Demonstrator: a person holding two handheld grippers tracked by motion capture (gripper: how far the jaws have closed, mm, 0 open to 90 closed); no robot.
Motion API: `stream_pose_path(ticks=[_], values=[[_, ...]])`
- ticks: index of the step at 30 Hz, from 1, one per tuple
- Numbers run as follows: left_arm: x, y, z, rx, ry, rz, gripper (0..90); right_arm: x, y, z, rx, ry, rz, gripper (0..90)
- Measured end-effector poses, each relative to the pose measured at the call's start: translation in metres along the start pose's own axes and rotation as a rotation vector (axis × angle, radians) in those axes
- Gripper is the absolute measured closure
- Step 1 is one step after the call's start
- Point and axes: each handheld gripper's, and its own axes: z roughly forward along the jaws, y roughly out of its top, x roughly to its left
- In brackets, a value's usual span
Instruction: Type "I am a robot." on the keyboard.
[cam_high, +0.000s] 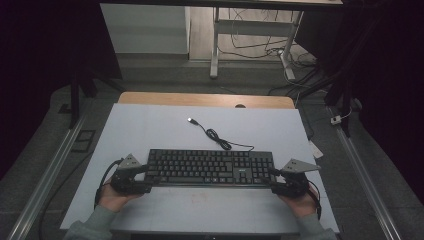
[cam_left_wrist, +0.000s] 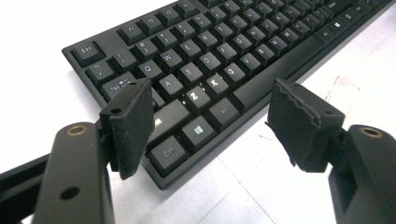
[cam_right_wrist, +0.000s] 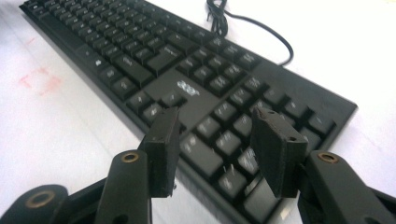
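Left gripper (cam_high: 142, 176) sits at the keyboard's (cam_high: 210, 166) near-left corner, jaws wide apart, gripping nothing; in the left gripper view the Ctrl corner lies between the pads, likely lined up to pinch that end. Keyboard lies flat mid-table (cam_high: 150, 125), USB cable (cam_high: 216, 134) trailing behind it. Keys readable: Esc, Tab, Q, W, A, S, Z, X, Alt. "acer" logo (cam_right_wrist: 186, 88) above the arrow keys. Right gripper (cam_high: 280, 181) at the numpad corner, jaws well open, empty, likely mirroring for a two-ended lift.

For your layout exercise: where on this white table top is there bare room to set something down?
Bare: the strip between keyboard and near edge, and the far corners beside the USB cable. Crowded: the keyboard's ends, where the left gripper and right gripper stand open.
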Motion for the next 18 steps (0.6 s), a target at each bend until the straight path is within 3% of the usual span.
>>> stream_pose_path(ticks=[5, 10, 18], values=[[-0.0021, -0.0043, -0.0036, -0.001, 0.001, 0.002, 31.5, -0.0029, -0.0082, -0.0052, -0.002, 0.002, 0.013, 51.6], [-0.0031, -0.0072, -0.0062, -0.003, 0.001, 0.002, 31.5, 0.0003, -0.0084, -0.0036, 0.019, 0.003, -0.02, 50.8], [-0.0027, -0.0073, -0.0068, -0.007, -0.003, -0.001, 31.4, 0.0003, -0.0088, -0.0043, 0.017, 0.011, -0.02, 50.4]])
